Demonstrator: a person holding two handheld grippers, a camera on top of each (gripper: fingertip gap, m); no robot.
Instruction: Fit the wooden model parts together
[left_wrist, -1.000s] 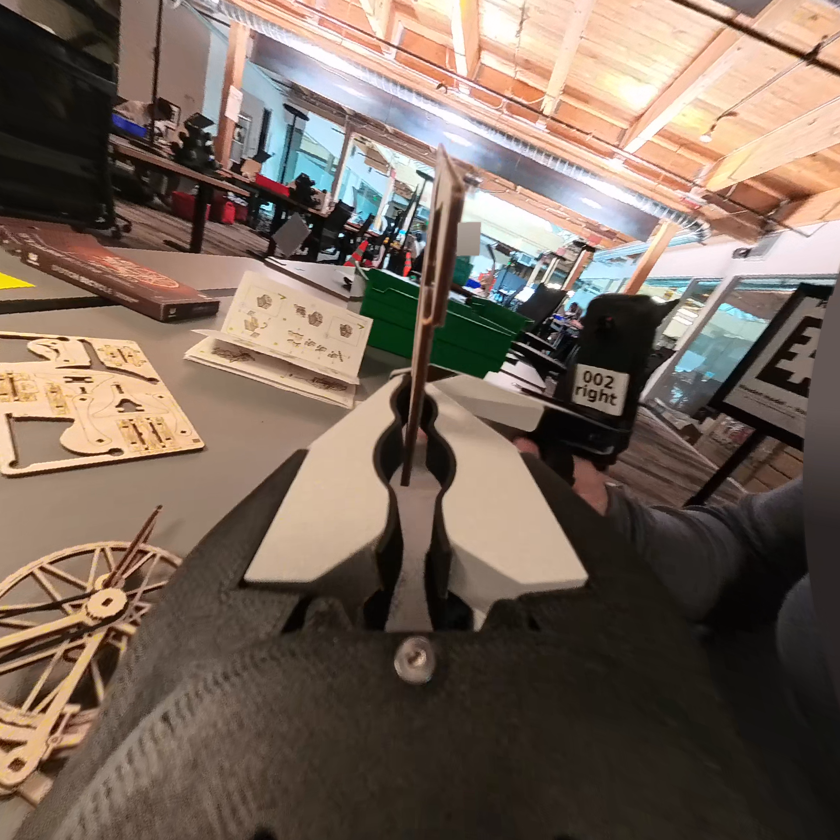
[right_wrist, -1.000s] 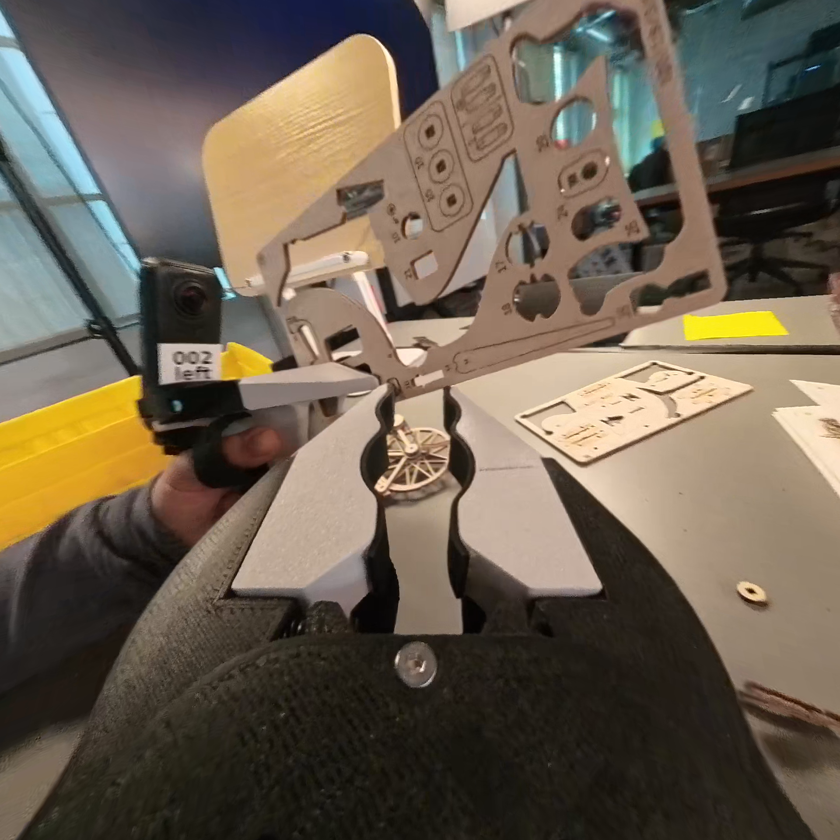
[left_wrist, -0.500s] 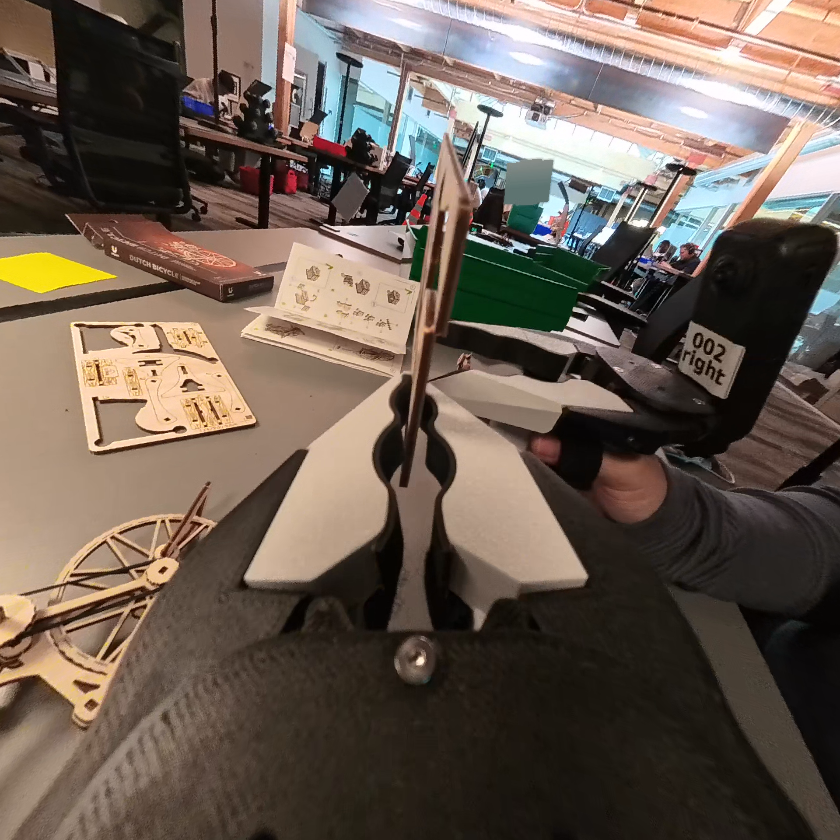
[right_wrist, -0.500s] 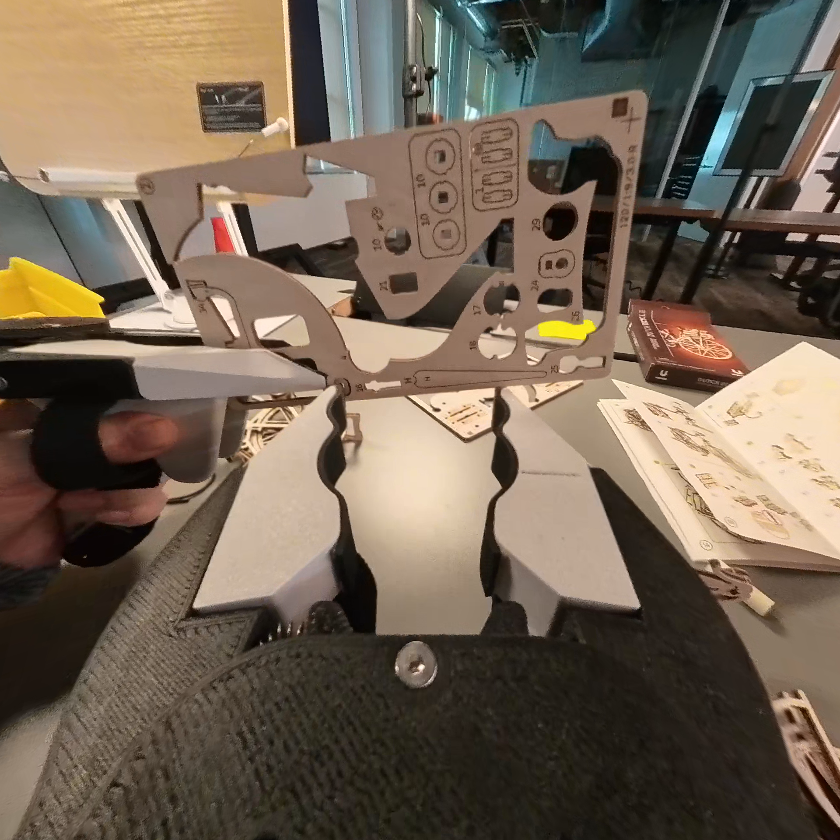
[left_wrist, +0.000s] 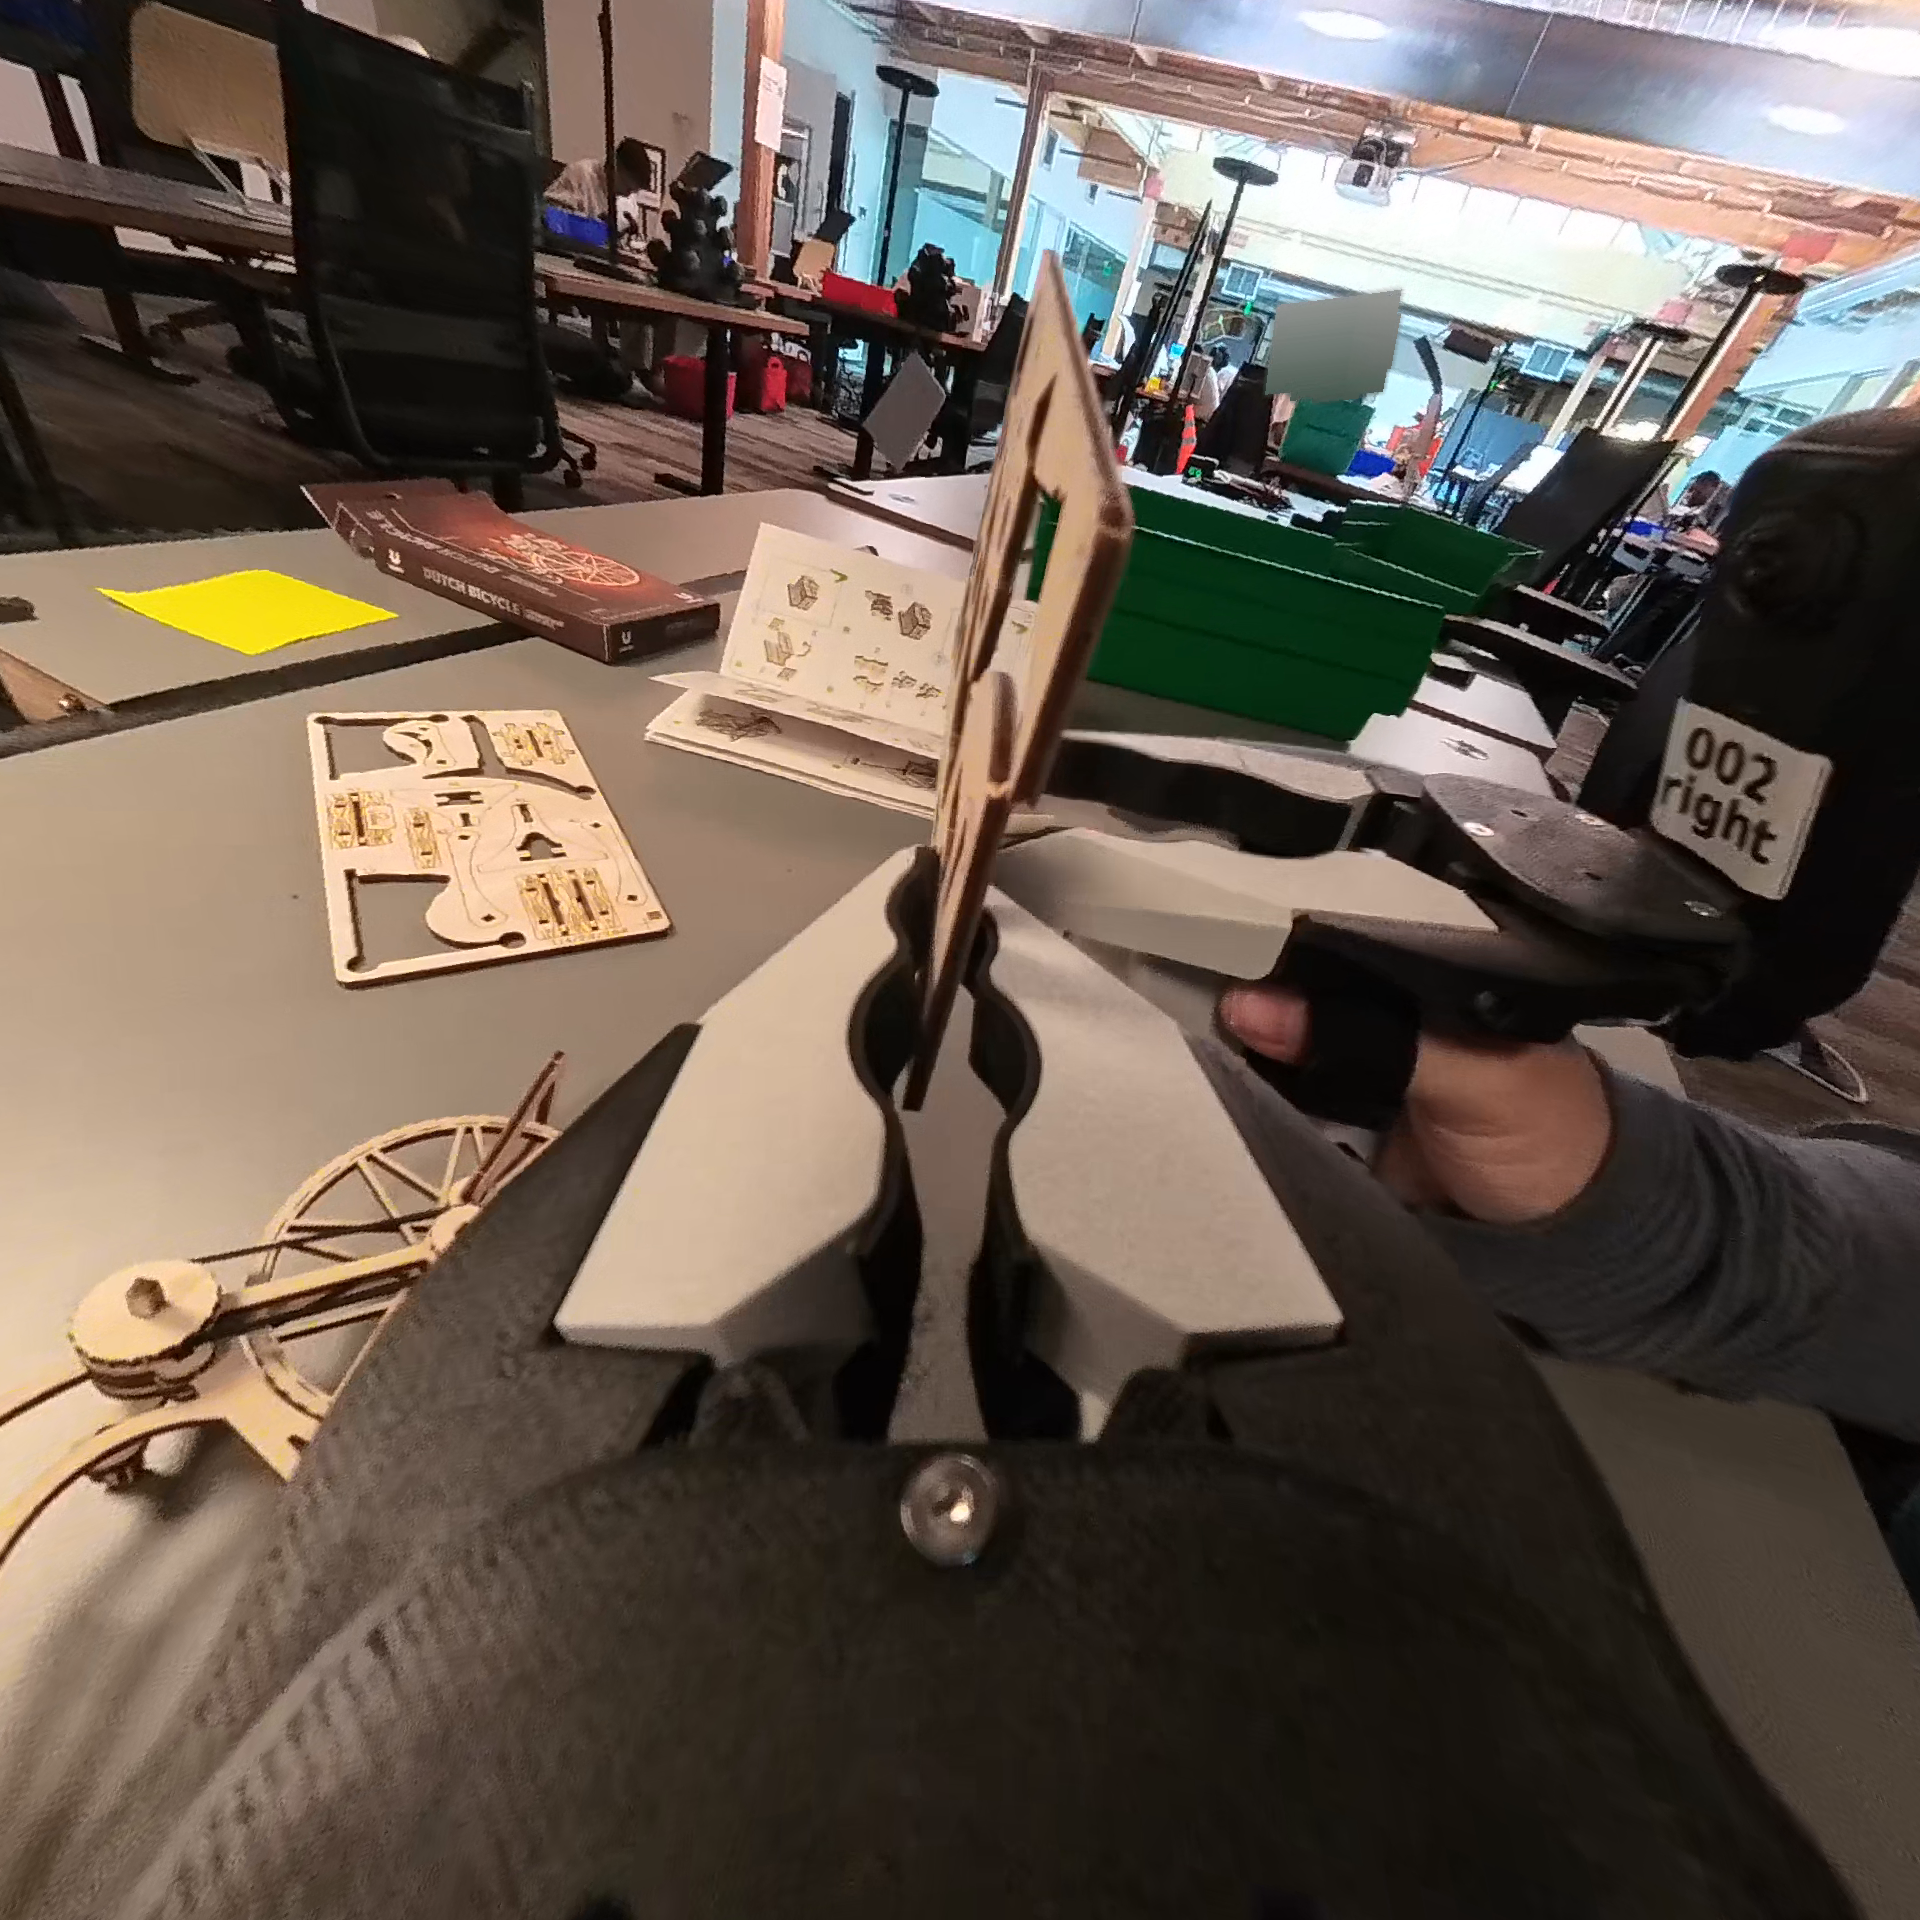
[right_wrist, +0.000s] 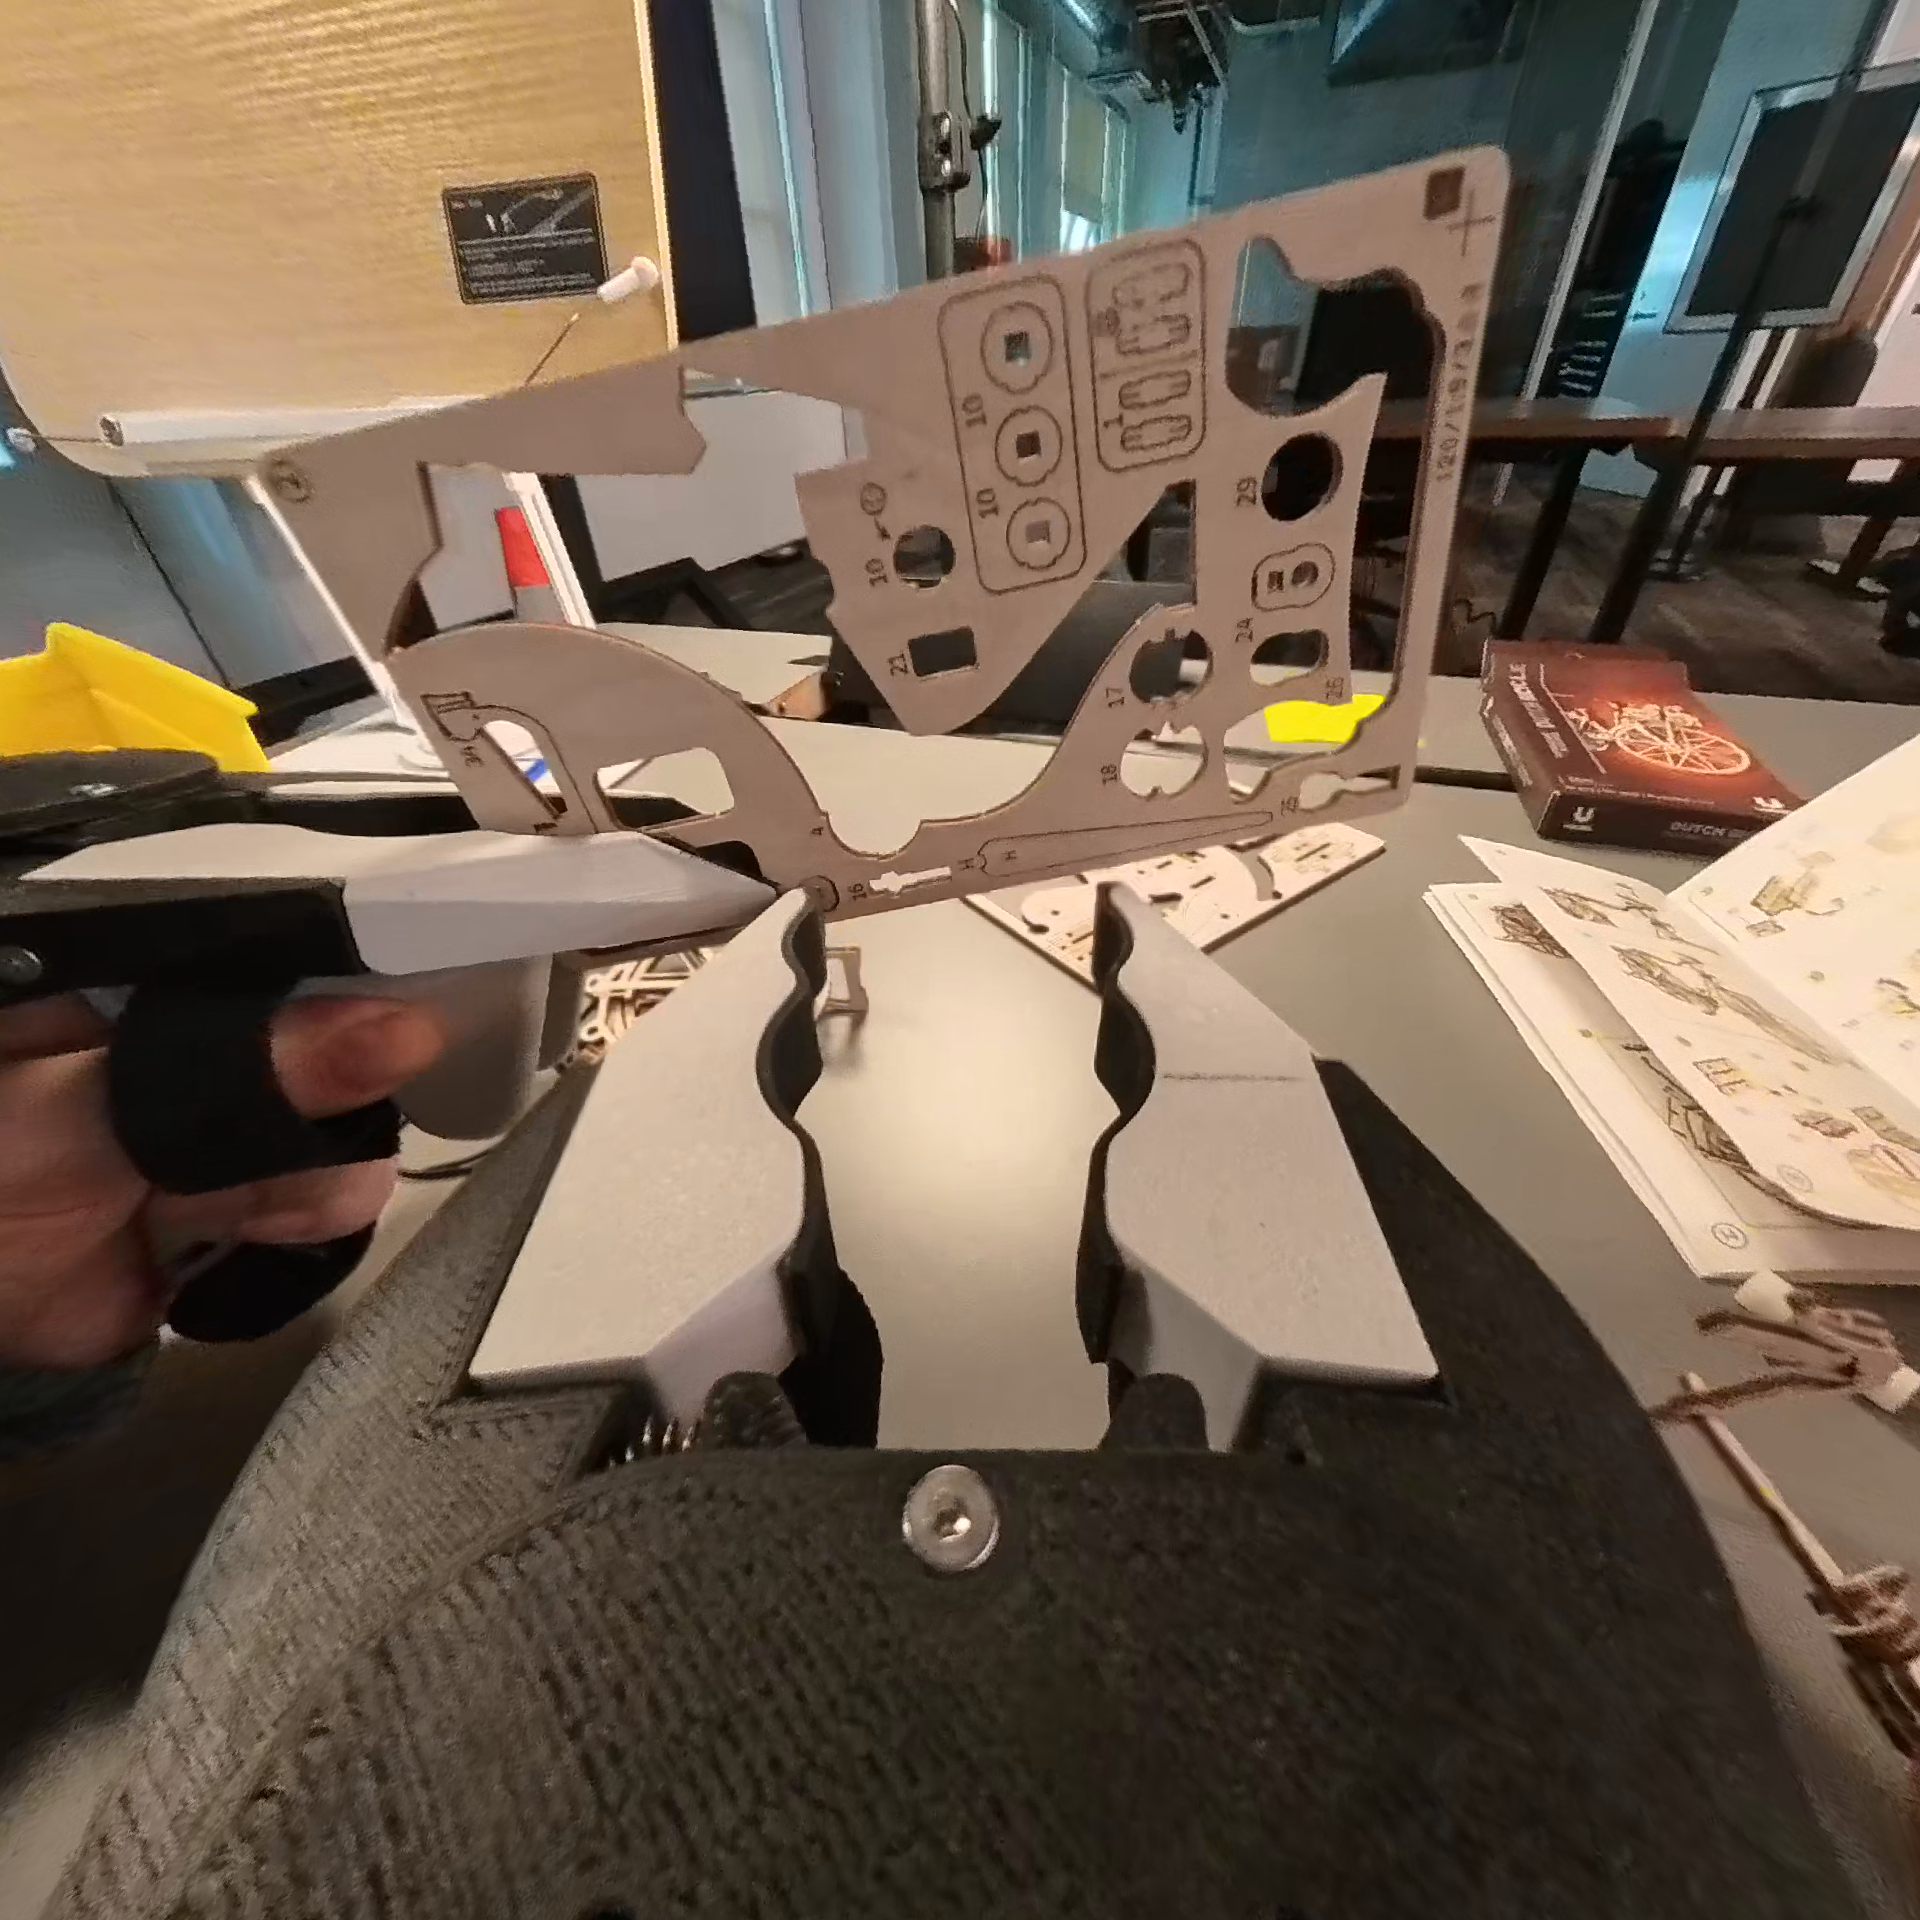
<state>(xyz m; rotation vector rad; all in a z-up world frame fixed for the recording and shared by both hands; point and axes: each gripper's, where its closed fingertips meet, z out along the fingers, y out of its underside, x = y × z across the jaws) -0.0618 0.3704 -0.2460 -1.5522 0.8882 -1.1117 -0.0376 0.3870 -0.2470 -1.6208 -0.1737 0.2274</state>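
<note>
Right wrist view: grey bench (right_wrist: 935, 1091) carries a second parts sheet, mostly hidden. The wooden parts sheet (right_wrist: 1039, 582) stands upright above it, clamped at its lower left corner by the left gripper (left_wrist: 951, 935) fingers. Right gripper (right_wrist: 951, 904) fingers spread wide, empty, just beneath the sheet's lower edge.

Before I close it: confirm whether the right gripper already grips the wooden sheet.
No: the right gripper is open below the wooden sheet, which the left gripper holds.
</note>
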